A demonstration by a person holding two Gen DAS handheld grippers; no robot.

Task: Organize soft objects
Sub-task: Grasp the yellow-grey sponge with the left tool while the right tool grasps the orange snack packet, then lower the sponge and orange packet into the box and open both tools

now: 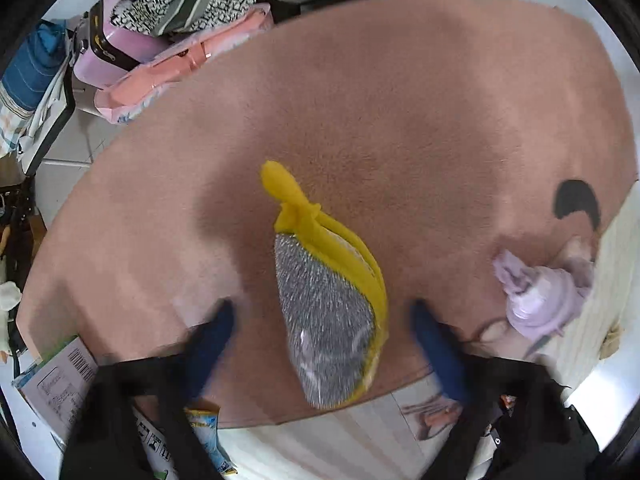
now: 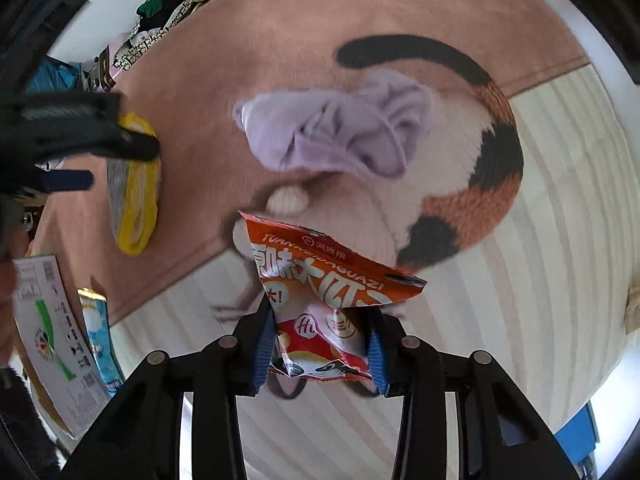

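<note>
while the right gripper [image 2: 320, 344] pinches a snack bag [image 2: 320, 304], lilac cloth [image 2: 340, 132] lies beyond.

Left gripper [image 1: 324, 340] spread wide, blue fingers [image 1: 212, 344] apart with nothing touching either pad, angled downward, right gripper [image 2: 320, 344] clamped, blue pads [image 2: 262, 344] pressing both sides of a crumpled packet, black frame struts flaring behind each claw

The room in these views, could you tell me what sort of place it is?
Probably a lived-in home room: a cat-print rug on a tiled floor, a pile of clothes and bags beside it.
</note>
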